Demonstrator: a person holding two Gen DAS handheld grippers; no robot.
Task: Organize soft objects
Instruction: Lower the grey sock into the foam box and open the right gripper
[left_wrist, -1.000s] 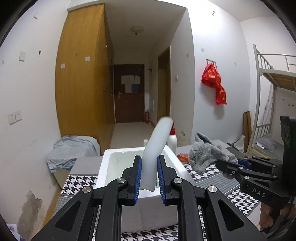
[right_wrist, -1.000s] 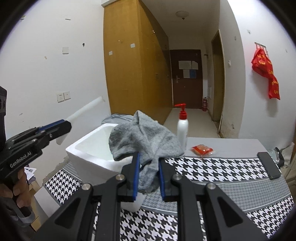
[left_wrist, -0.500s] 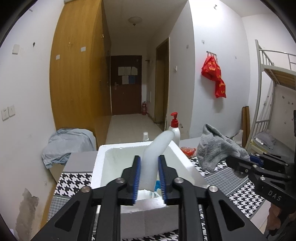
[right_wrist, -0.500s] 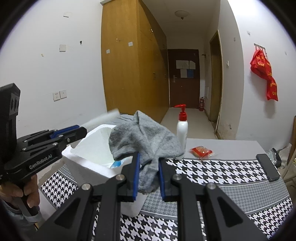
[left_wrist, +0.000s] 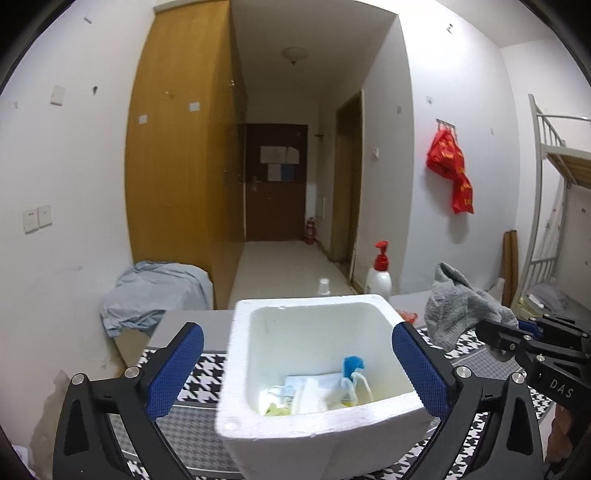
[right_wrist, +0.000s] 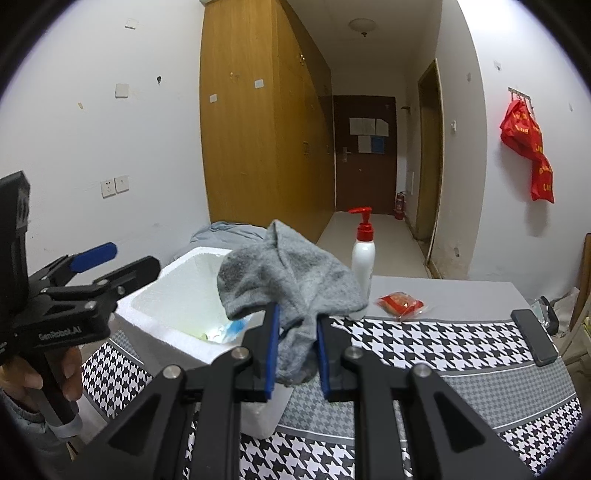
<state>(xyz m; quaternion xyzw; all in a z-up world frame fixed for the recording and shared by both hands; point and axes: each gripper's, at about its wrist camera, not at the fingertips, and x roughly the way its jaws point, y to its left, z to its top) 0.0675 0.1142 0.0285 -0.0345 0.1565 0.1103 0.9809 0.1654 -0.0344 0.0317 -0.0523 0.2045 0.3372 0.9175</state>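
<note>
A white foam box (left_wrist: 314, 417) stands on the houndstooth tablecloth; it also shows in the right wrist view (right_wrist: 162, 306). Soft white and blue items (left_wrist: 317, 391) lie in its bottom. My left gripper (left_wrist: 295, 369) is open and empty, its blue pads on either side of the box; it appears in the right wrist view (right_wrist: 110, 258) over the box's left rim. My right gripper (right_wrist: 295, 347) is shut on a grey cloth (right_wrist: 288, 277), held just right of the box; the cloth also shows in the left wrist view (left_wrist: 458, 306).
A white pump bottle with a red top (right_wrist: 364, 251) stands behind the box. A red snack packet (right_wrist: 400, 304) and a black phone (right_wrist: 533, 336) lie on the table to the right. A blue-grey cloth heap (left_wrist: 155, 291) sits left of the table.
My left gripper opened and let go of the white foam piece, which dropped into the box. My right gripper still holds the grey cloth, almost still.
</note>
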